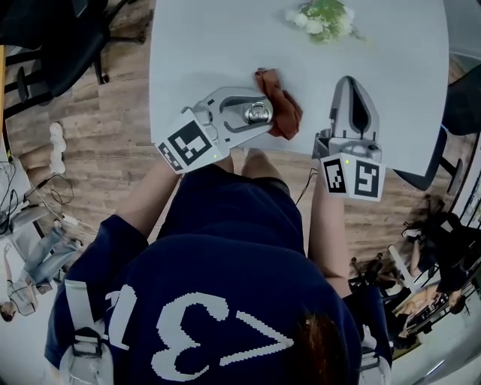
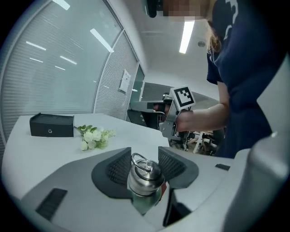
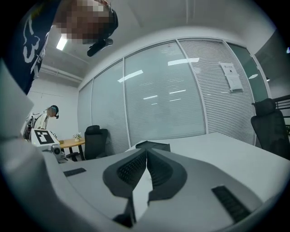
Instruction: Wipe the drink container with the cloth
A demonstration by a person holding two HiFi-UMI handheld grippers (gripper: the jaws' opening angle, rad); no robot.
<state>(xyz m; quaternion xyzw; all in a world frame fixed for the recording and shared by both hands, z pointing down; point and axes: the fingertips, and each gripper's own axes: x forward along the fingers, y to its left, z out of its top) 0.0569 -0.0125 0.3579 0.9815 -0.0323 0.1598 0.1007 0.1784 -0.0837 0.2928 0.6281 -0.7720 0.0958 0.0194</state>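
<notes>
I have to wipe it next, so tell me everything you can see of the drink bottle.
The bottle stands upright on the white table. It has a shiny steel-looking cap with a wire loop handle and a greenish body. It sits between the open jaws of the left gripper. The reddish-brown cloth lies close beside it.

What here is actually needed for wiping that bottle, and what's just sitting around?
For the job: metal bottle, reddish cloth.
Just lying about: white flowers, black box.
</notes>
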